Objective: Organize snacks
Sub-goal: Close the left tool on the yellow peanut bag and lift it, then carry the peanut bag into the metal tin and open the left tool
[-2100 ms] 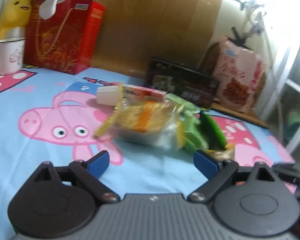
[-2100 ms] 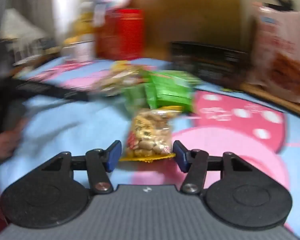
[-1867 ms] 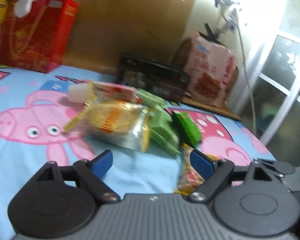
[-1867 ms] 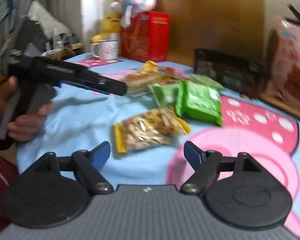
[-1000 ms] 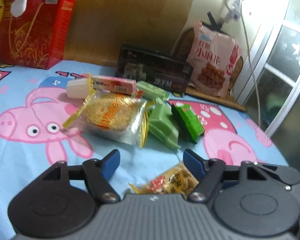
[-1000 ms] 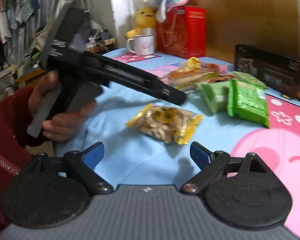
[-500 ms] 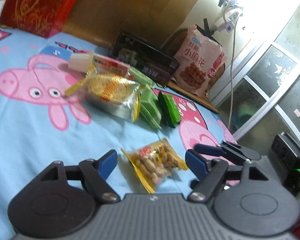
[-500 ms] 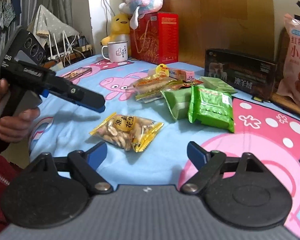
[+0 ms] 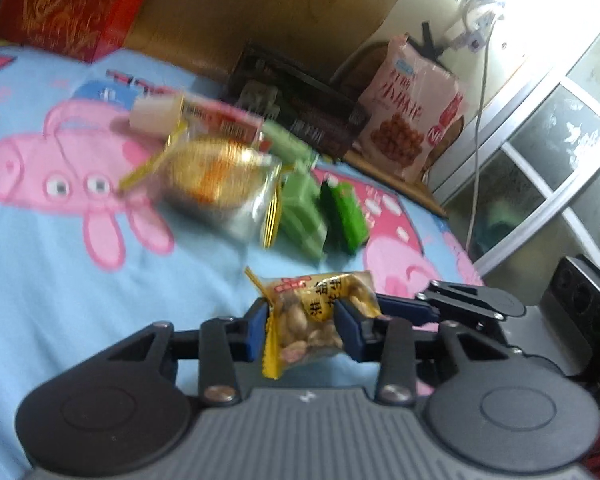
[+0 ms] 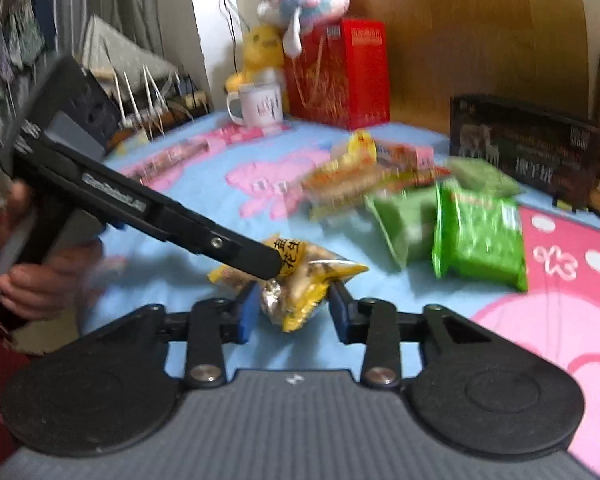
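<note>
Peanuts in a yellow-edged packet (image 9: 316, 320) sit at the near edge of the cartoon-pig sheet (image 9: 40, 280), and both grippers have just been closing on that one packet. The left gripper (image 9: 302, 332) has it pinched between its blue pads, the bag standing up crumpled between them. From the right wrist view, the right gripper (image 10: 294, 310) has narrowed around the packet's other end (image 10: 300, 280), with pads against or very nearly against the foil; contact on the right-hand pad is hard to confirm.

This looks like the pick-up step for one snack, held at two ends. The next move seems to call for deciding which gripper keeps it, then carrying it toward the pile (image 9: 220, 176) of wrapped cake and green packs (image 10: 480, 236) further up the sheet, without tearing the thin wrapper by pulling both ways.

Motion blur smears the pile, so its labels and the exact number of packs cannot be read. The left gripper's body (image 10: 140, 208) crosses the peanut packet in the right wrist view and hides part of it. No sorting container is visible, so the destination is uncertain.
</note>
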`<state>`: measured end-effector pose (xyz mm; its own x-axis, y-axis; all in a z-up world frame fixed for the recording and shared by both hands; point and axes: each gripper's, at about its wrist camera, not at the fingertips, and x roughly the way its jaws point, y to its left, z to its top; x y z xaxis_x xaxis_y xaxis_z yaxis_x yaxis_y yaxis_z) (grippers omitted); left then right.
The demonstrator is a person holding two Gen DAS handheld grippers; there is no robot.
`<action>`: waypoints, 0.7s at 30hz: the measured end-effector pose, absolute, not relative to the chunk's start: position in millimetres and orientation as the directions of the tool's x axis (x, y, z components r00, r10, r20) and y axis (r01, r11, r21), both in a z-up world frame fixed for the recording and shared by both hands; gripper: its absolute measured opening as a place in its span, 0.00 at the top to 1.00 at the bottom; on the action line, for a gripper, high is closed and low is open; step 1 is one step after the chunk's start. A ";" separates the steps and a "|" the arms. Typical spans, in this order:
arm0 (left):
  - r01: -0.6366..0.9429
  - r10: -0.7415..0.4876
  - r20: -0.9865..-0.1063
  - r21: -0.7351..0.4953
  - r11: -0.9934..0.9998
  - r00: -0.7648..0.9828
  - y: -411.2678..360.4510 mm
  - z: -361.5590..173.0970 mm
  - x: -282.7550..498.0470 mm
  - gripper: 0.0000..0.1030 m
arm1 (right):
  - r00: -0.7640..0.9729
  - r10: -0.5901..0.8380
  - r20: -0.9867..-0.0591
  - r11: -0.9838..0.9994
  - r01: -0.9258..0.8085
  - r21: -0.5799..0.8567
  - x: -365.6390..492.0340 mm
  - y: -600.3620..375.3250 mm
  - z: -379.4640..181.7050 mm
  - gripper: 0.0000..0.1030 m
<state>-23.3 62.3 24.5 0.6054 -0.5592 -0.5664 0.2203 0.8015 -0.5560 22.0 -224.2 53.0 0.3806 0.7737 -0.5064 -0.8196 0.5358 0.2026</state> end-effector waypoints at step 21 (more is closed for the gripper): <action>0.307 -0.465 -0.525 -0.362 0.880 0.713 -7.4 100.4 247.1 0.62 | 0.725 0.581 -0.370 0.813 -0.541 0.216 243.8 -238.6 102.4 0.70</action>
